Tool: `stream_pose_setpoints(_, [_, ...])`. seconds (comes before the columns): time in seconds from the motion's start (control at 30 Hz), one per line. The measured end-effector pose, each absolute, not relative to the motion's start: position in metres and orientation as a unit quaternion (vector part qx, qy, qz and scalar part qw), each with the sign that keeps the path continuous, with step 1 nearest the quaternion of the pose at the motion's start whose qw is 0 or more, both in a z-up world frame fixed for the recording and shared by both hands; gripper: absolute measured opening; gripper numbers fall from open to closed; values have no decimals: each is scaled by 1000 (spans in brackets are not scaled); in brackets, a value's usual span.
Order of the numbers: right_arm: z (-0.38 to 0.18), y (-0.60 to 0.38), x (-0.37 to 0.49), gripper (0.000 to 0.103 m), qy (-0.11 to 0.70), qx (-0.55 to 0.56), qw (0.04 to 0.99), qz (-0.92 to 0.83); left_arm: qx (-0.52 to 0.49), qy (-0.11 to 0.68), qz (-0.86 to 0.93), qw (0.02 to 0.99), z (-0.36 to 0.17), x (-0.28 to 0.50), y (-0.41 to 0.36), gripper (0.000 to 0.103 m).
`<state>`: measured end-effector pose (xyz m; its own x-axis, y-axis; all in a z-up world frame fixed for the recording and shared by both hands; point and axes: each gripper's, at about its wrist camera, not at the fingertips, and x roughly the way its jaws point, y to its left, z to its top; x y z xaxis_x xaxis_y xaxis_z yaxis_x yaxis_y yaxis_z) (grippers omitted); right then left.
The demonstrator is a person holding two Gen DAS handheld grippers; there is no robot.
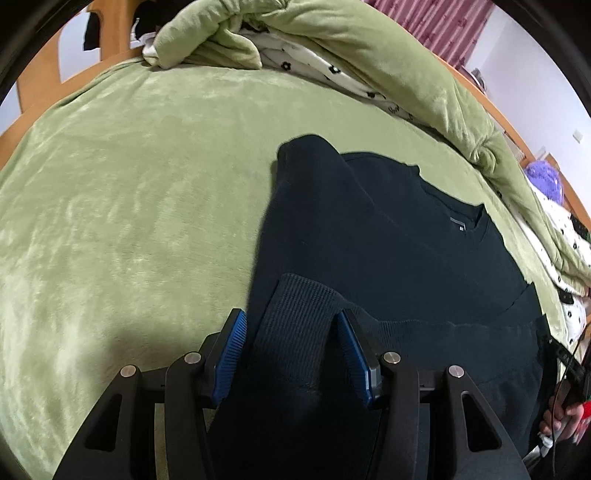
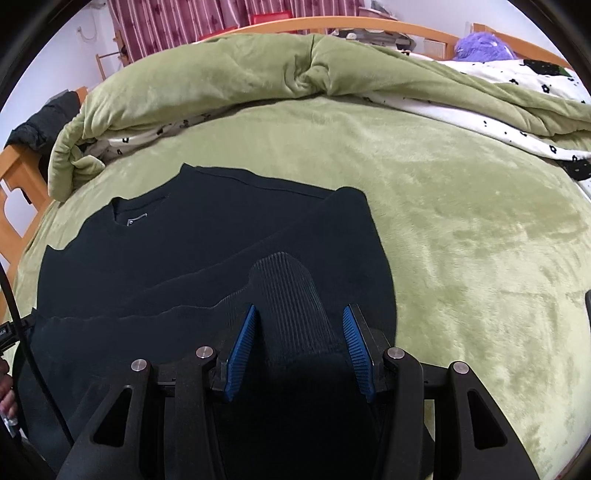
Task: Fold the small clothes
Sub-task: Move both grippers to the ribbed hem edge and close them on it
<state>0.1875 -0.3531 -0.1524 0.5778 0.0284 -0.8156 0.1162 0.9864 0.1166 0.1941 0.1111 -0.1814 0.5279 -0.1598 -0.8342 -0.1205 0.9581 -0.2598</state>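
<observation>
A wide bed covered by a plush light-green fleece sheet (image 2: 461, 221) fills most of the room, with a bunched green quilt lined in white cloth with black flowers (image 2: 258, 74) heaped along its far side. The bed sits in an orange-toned wooden frame (image 1: 44, 74), and a fuzzy purple plush item (image 2: 480, 46) lies near the headboard end. Behind stand pale, evenly lit walls (image 2: 74, 48) and a dark-red striped curtain with a floral print (image 2: 177, 26).
</observation>
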Motion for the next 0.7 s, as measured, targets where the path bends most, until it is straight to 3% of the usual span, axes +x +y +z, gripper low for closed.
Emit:
stream_pose_setpoints(0.33, [-167, -347, 195, 52, 467, 55, 882, -26, -149, 489, -15, 859, -189, 203, 113, 48])
stream_pose_setpoints(0.4, [-166, -346, 194, 38, 462, 53, 885, -27, -145, 481, -12, 865, -186, 200, 112, 41])
stream_pose_setpoints(0.57, [-161, -339, 190, 17, 452, 45, 891, -5, -104, 453, -5, 886, -174, 187, 103, 24])
stream_pose_setpoints(0.7, [-152, -339, 185, 12, 433, 51, 900, 3, -102, 432, -14, 896, -165, 177, 103, 13])
